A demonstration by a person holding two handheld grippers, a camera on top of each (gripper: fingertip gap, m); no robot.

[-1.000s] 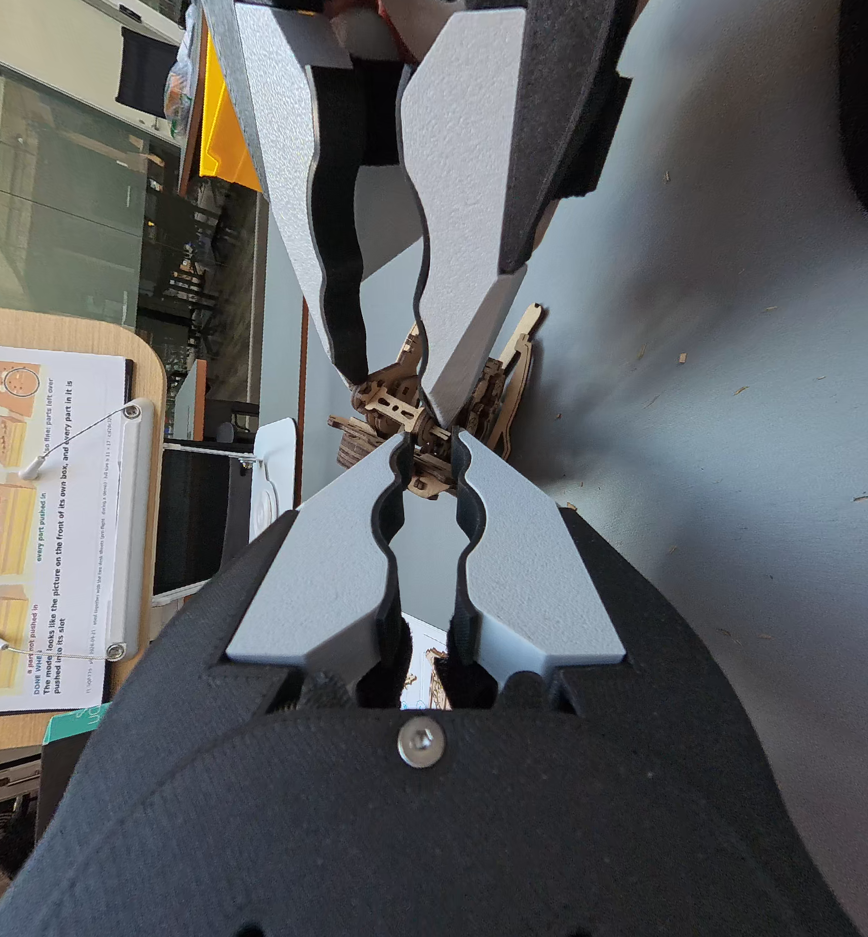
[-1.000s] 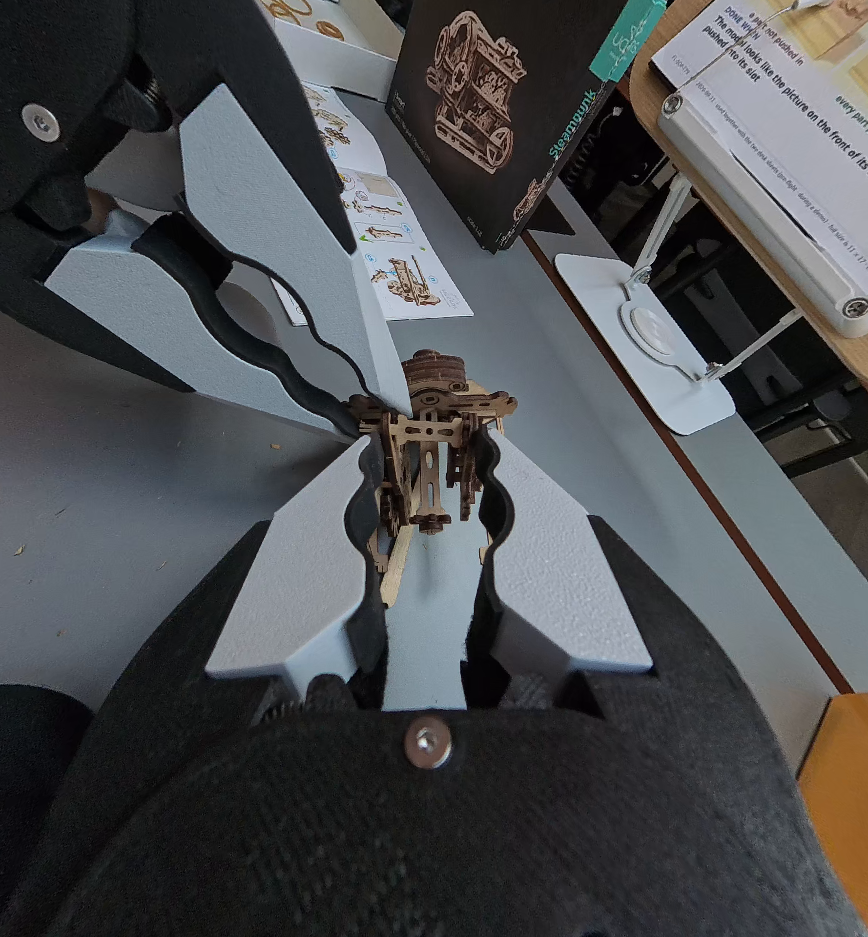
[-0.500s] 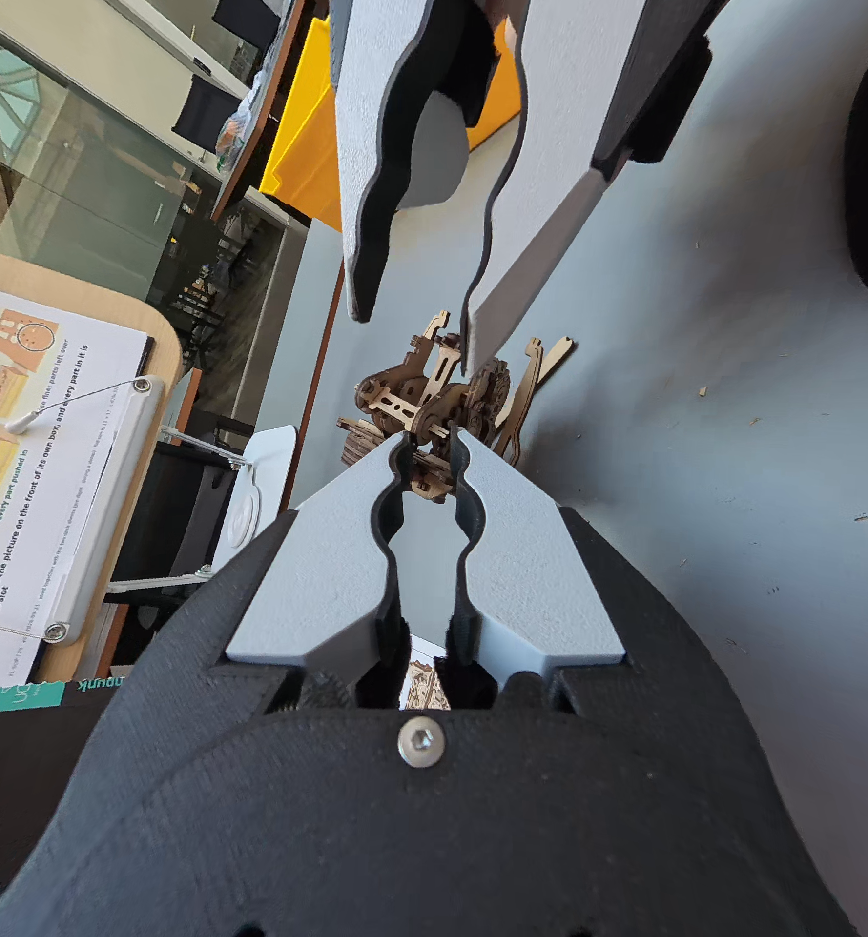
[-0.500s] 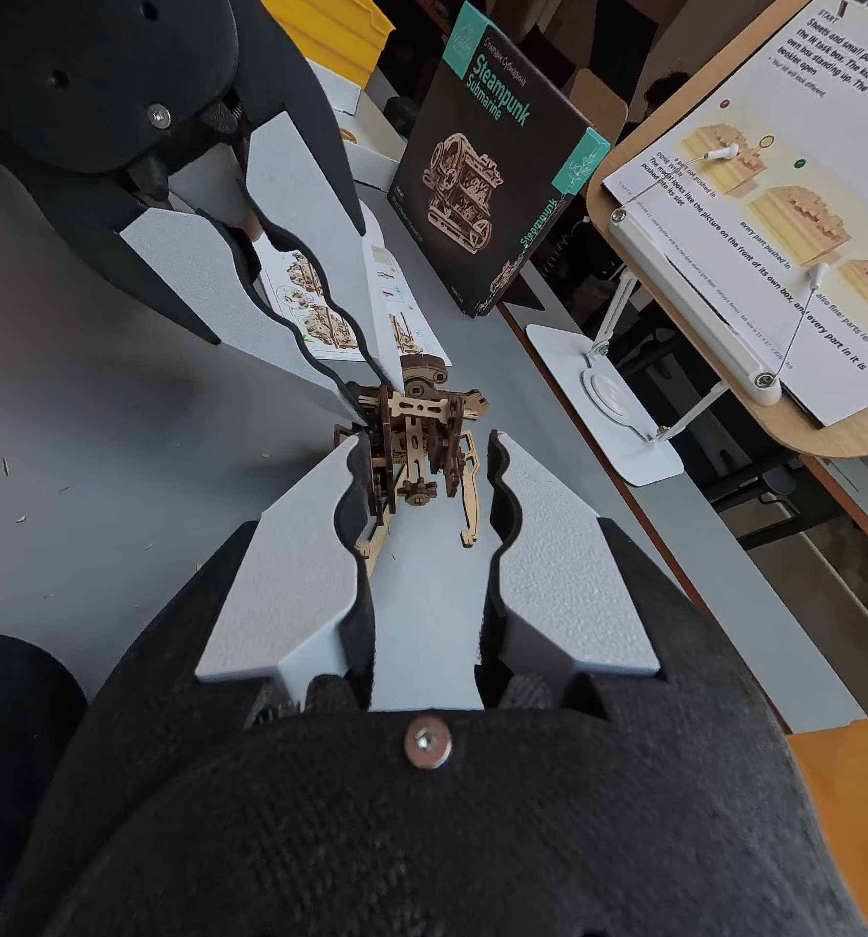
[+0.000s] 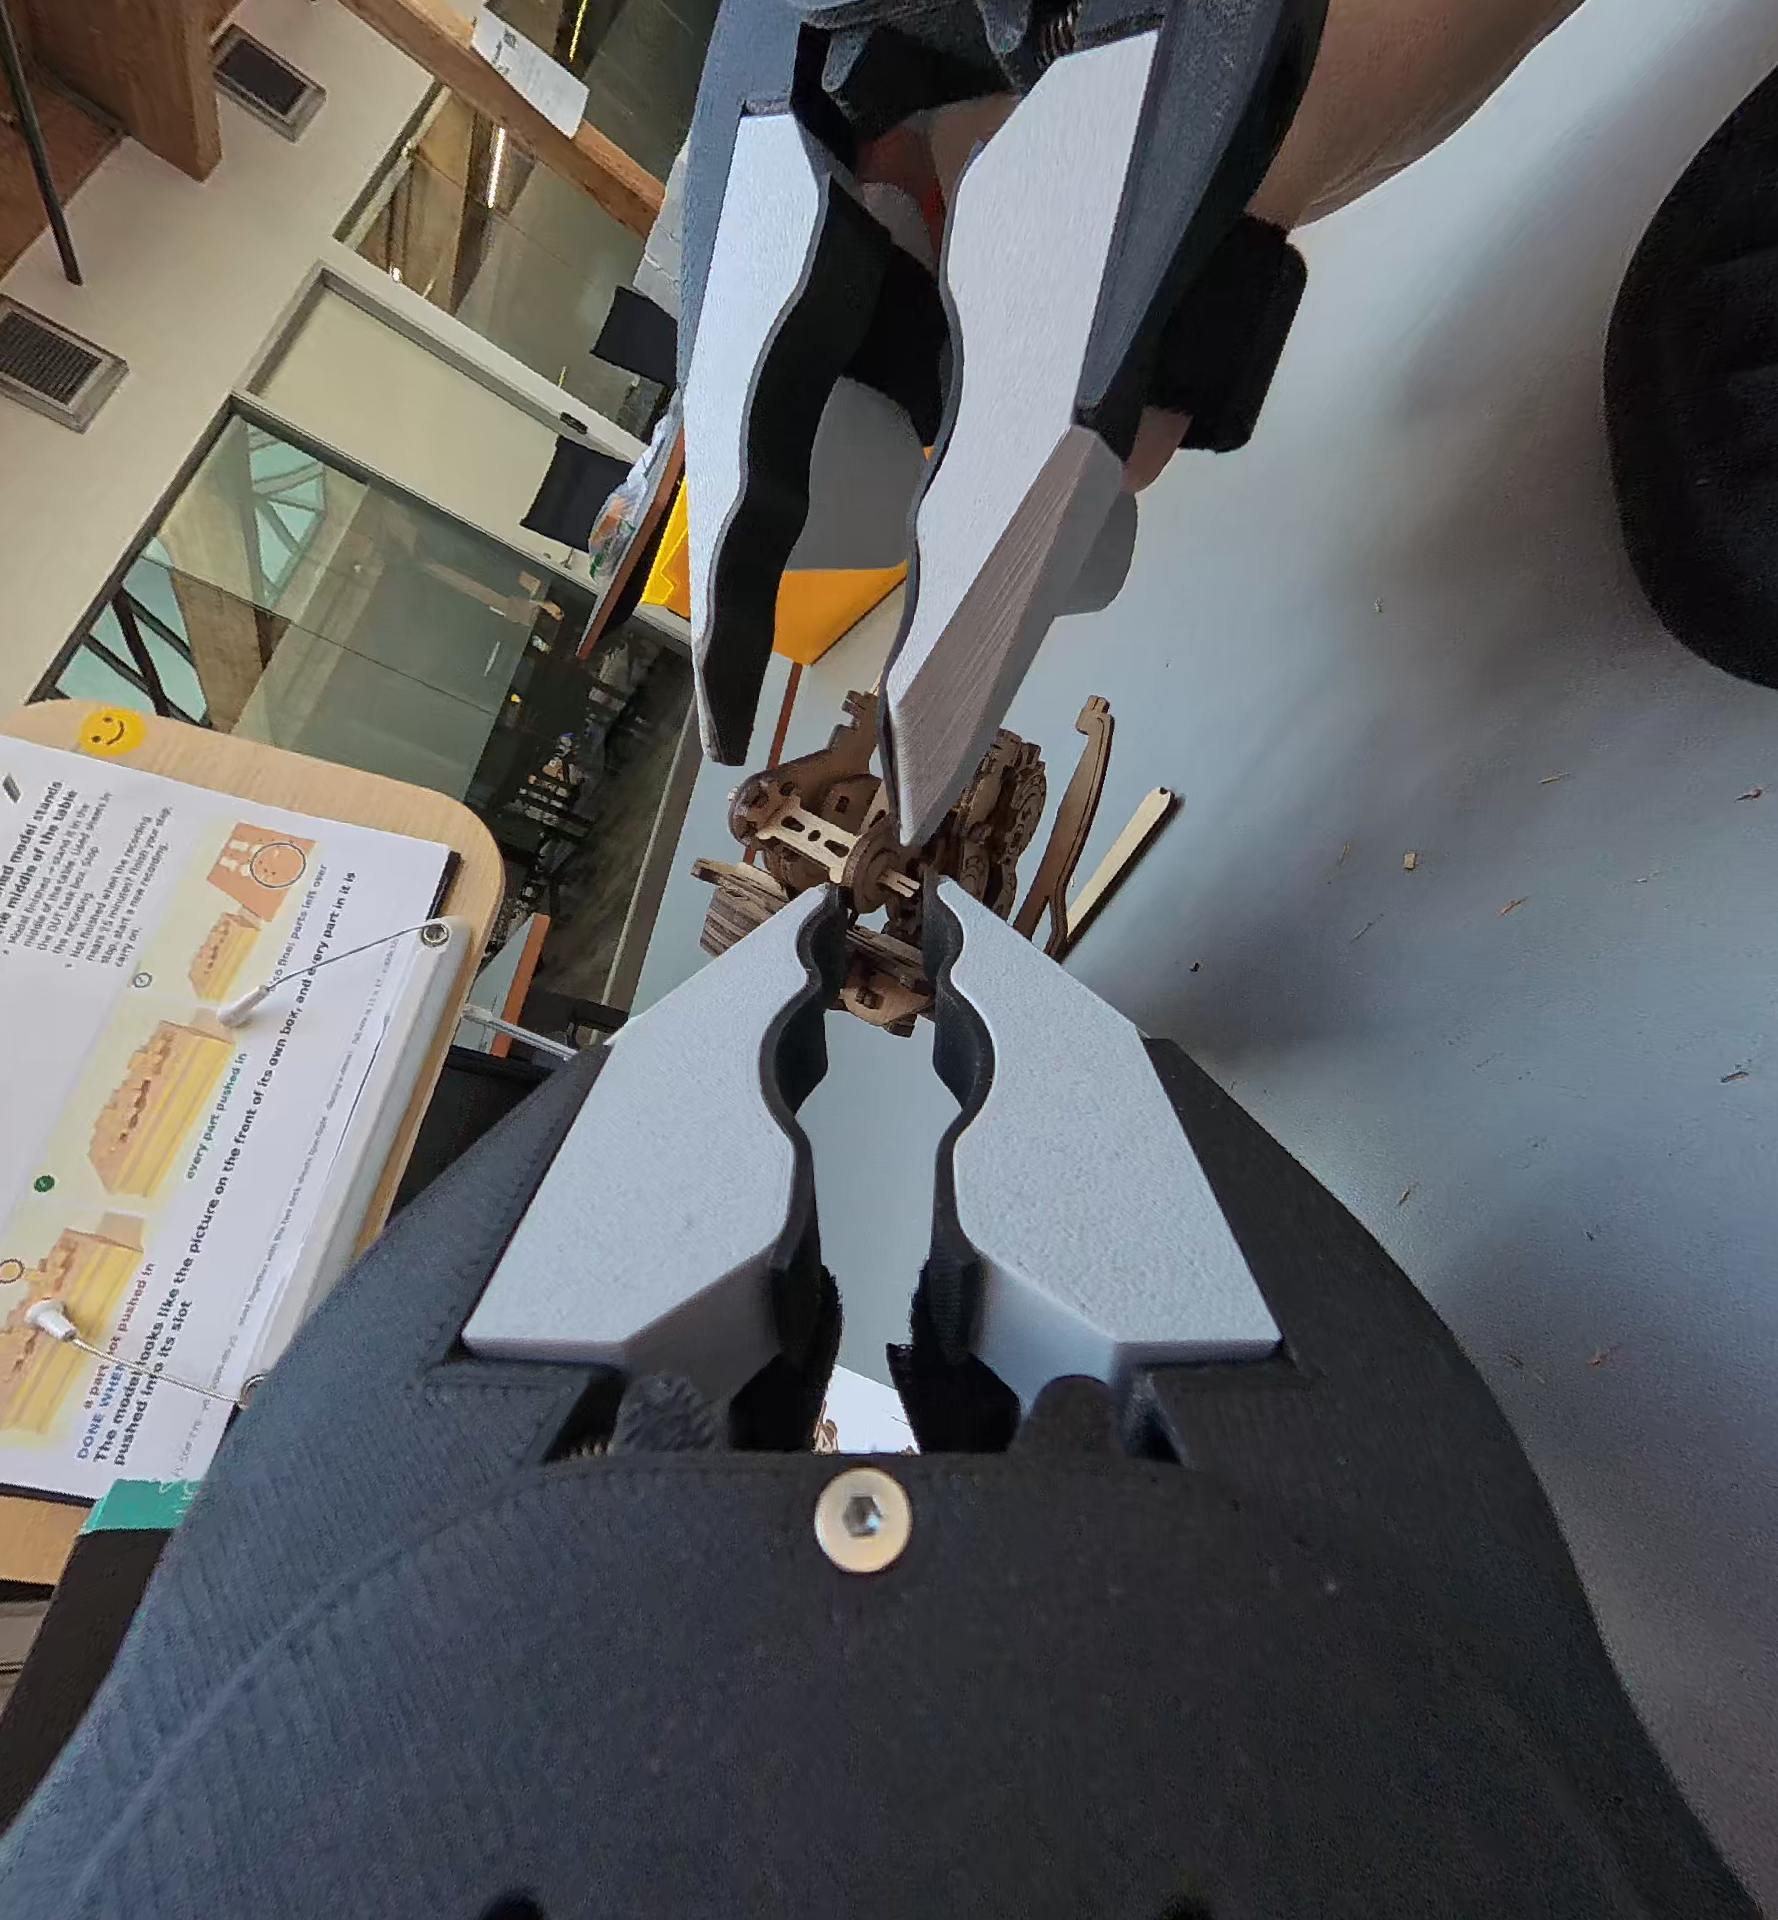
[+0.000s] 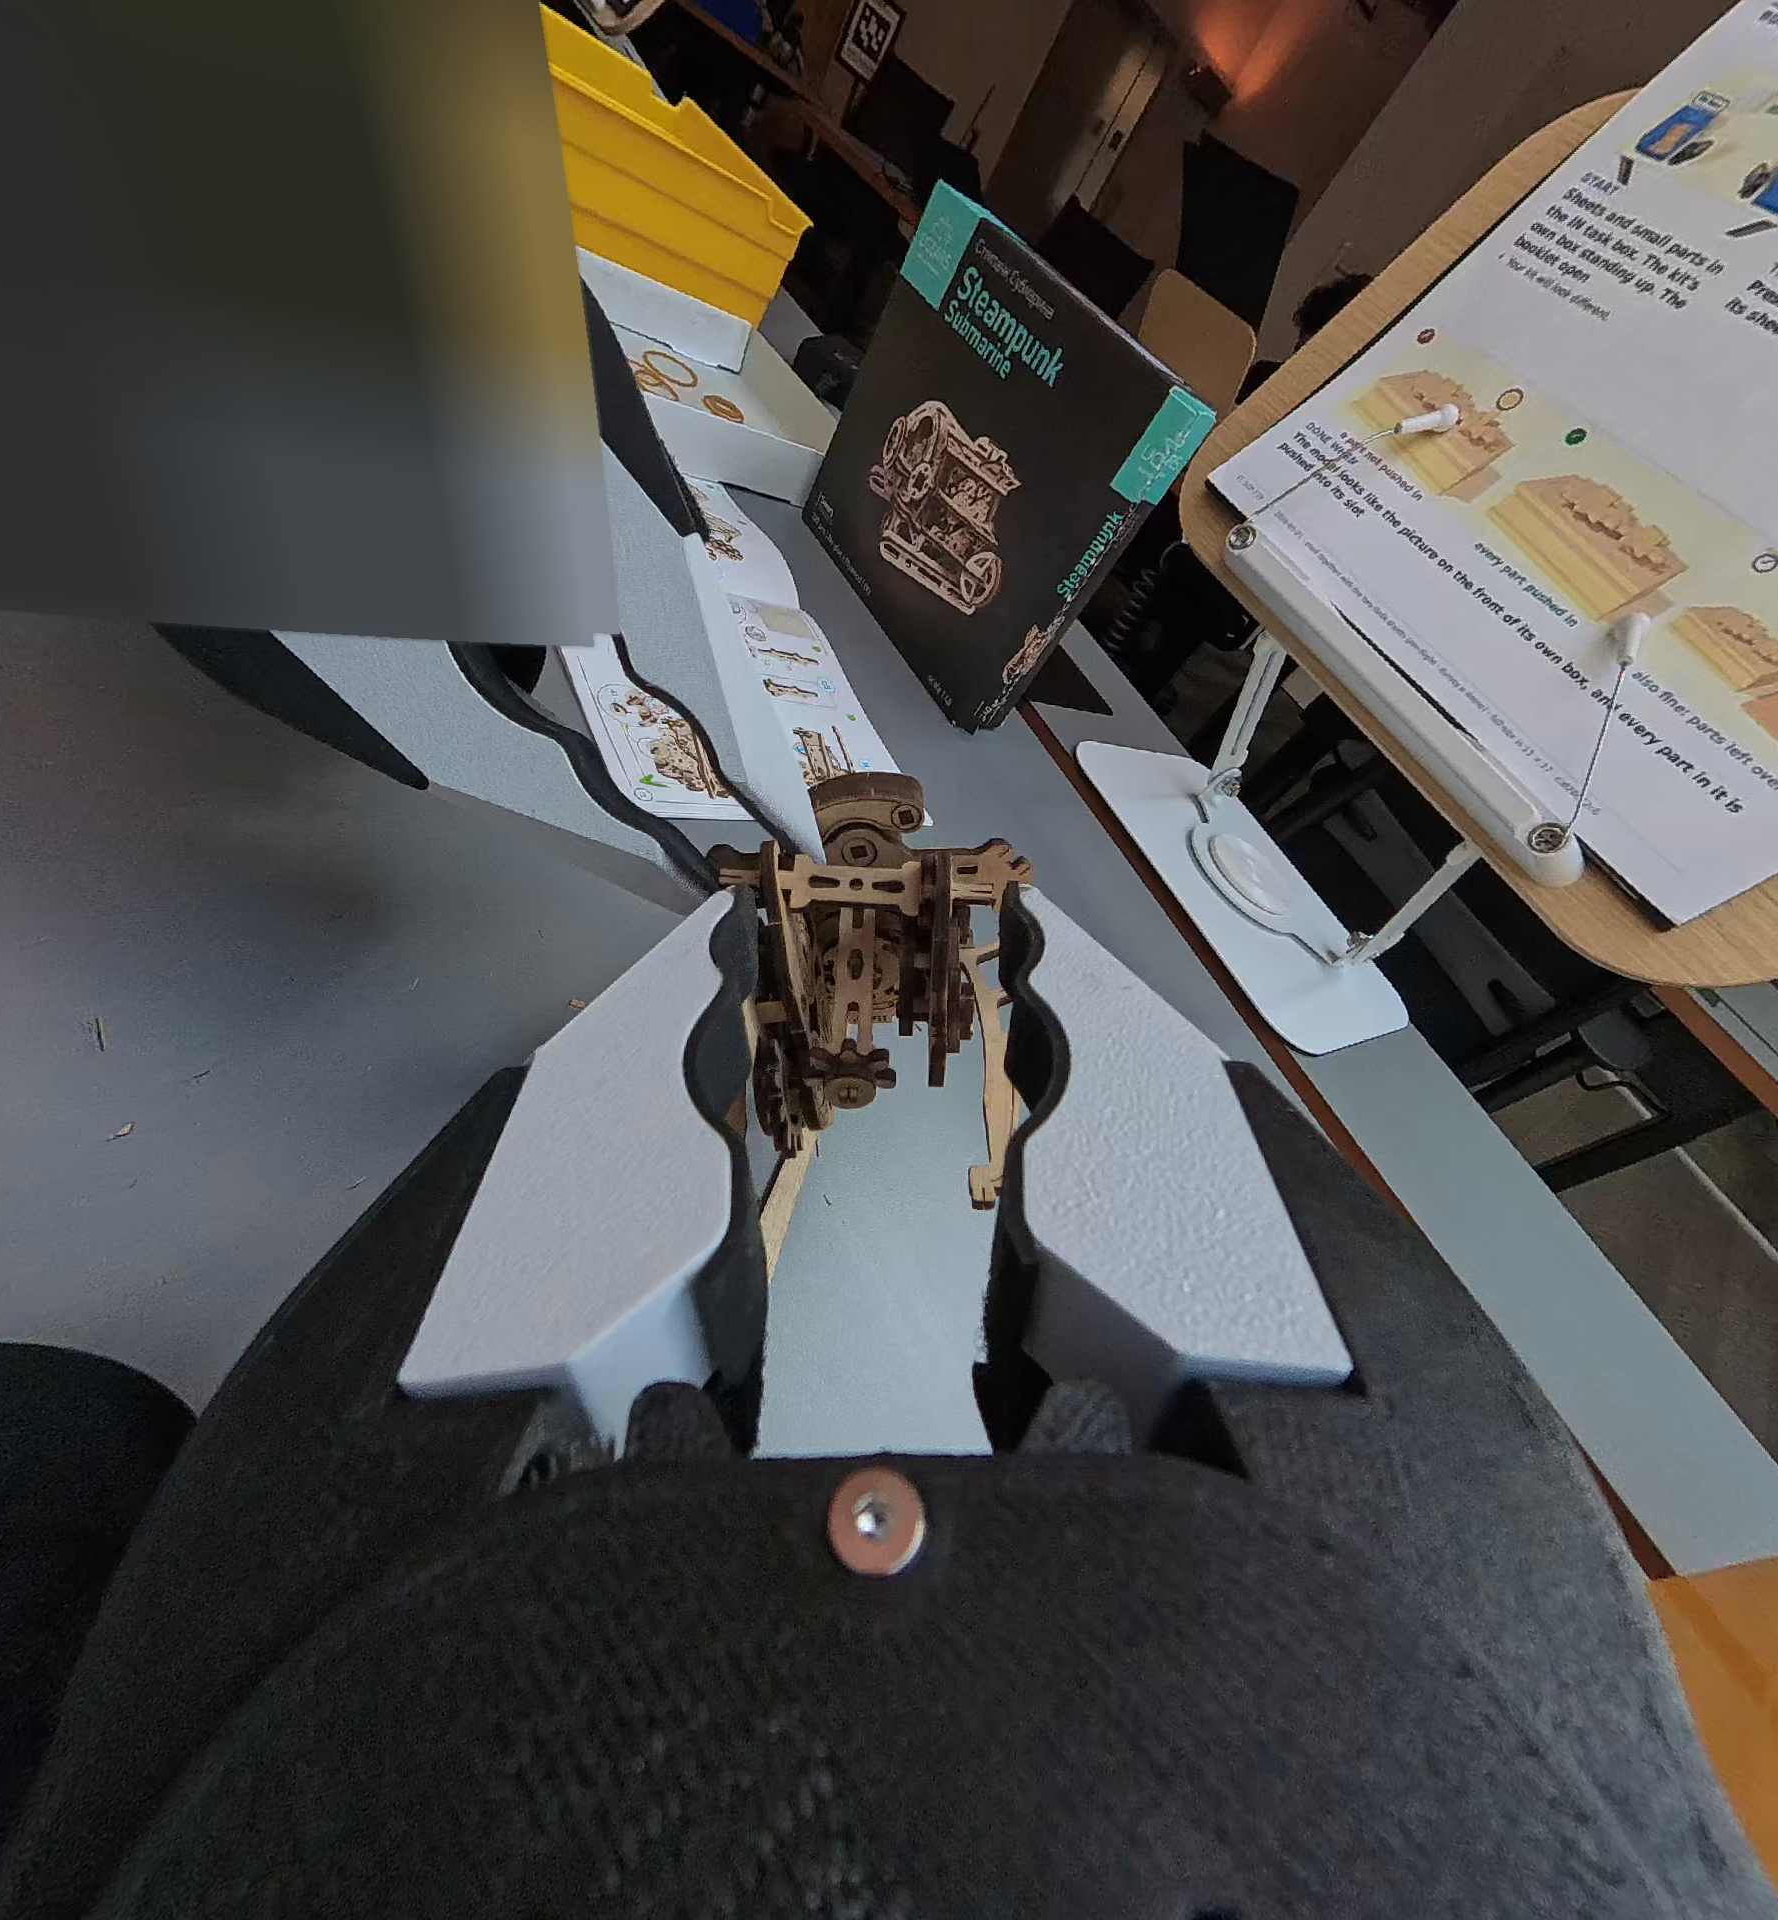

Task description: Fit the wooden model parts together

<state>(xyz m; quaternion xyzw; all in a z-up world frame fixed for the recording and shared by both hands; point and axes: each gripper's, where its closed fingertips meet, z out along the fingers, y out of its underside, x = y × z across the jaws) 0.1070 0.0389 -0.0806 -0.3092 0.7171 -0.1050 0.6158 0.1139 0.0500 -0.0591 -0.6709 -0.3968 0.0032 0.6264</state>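
Note:
The brown wooden model (image 6: 864, 966) stands on the grey table (image 6: 241, 987), with thin pale strips reaching down from it. My right gripper (image 6: 874, 914) is open and its fingers straddle the model loosely. In the left wrist view the right gripper (image 5: 812, 790) comes from above, with one fingertip resting on the model (image 5: 989, 821). My left gripper (image 5: 880, 904) is shut on a low part of the model. In the right wrist view the left gripper (image 6: 750, 847) reaches the model's far left side, and a blurred patch partly hides it.
A black kit box (image 6: 989, 468) stands behind the model beside an open booklet (image 6: 791, 675). A white stand (image 6: 1249, 883) holds an instruction sheet (image 6: 1591, 520) at the table's right edge. A yellow bin (image 6: 656, 177) and a white tray (image 6: 719, 416) sit farther back. A black object (image 5: 1737, 364) lies on the table. The tips of both grippers are at nearly the same place.
My right gripper let go of the model and opened, then moved forward so that its fingers lie around it again. My left gripper stayed shut on the model.

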